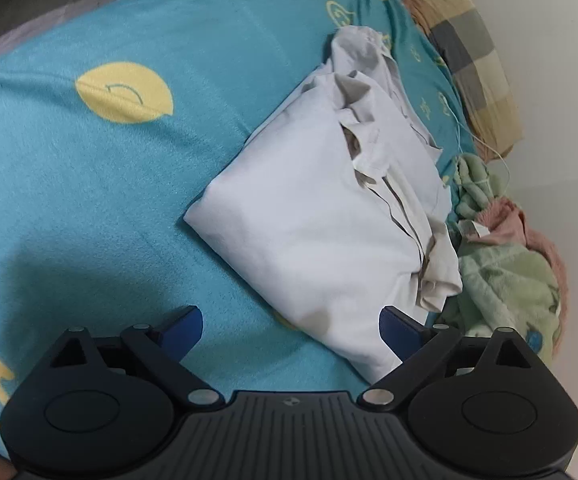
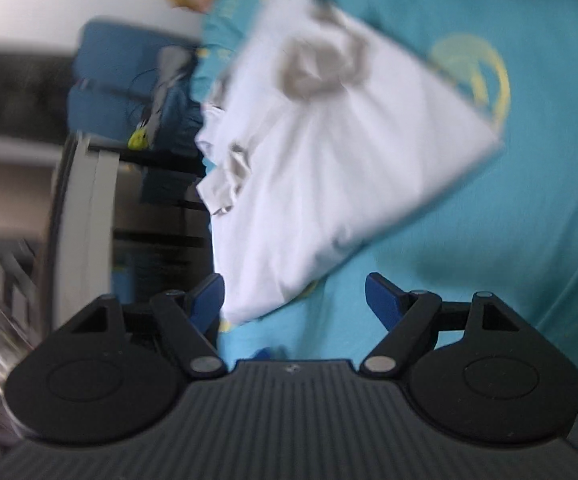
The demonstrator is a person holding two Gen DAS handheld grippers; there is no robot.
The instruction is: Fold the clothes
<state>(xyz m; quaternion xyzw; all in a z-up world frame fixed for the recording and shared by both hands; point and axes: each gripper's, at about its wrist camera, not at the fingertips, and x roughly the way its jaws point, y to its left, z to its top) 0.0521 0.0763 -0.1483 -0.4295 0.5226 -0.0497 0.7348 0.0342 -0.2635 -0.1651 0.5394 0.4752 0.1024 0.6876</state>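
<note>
A white garment lies folded into a rough rectangle on the teal bed cover, its loose edges bunched along its right side. My left gripper is open and empty, just above the garment's near corner. In the right wrist view the same white garment is blurred by motion. My right gripper is open and empty, its left finger beside the garment's near corner.
A green and pink fleece blanket lies bunched right of the garment. A checked pillow sits at the bed's far right by the white wall. In the right wrist view, blue storage and dark shelving stand off the bed's left edge.
</note>
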